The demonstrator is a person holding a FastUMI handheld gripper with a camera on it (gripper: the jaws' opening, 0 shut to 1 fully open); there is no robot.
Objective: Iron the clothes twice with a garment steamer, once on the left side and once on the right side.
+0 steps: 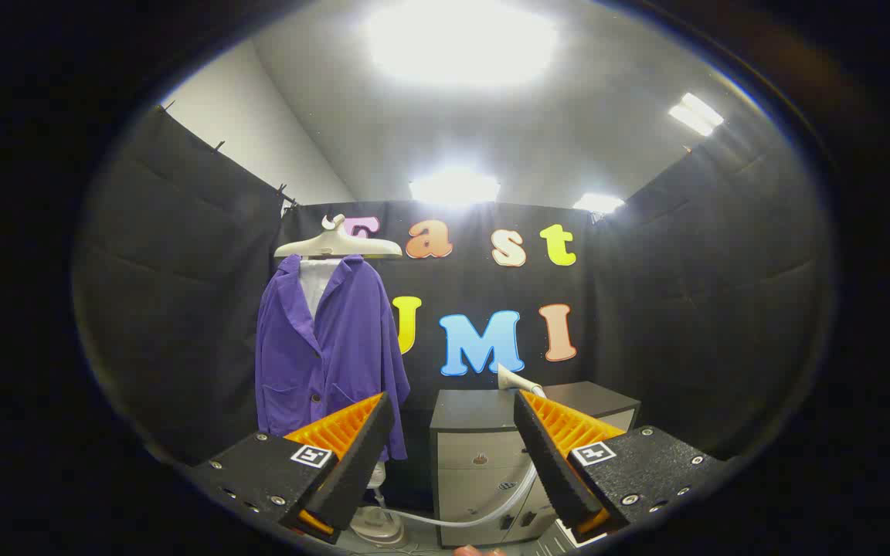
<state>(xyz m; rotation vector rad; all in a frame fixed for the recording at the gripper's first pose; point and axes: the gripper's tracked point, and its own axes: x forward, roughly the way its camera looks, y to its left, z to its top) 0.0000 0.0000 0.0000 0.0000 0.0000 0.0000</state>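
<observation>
A purple jacket (327, 351) hangs on a pale hanger (337, 245) against the booth's back wall, beyond my left finger. The steamer's white head (514, 381) lies on top of a dark-topped cabinet (476, 409), just past my right finger. Its pale hose (484, 513) runs down in front of the cabinet to the white steamer base (375, 529) on the floor below the jacket. My gripper (453, 452) is open, well short of the cabinet, with nothing between its fingers.
The cabinet has pale drawer fronts (476, 479) and stands right of the jacket. Black cloth walls close in the booth on the left and right. Something small and pinkish (480, 550) shows at the bottom between the fingers.
</observation>
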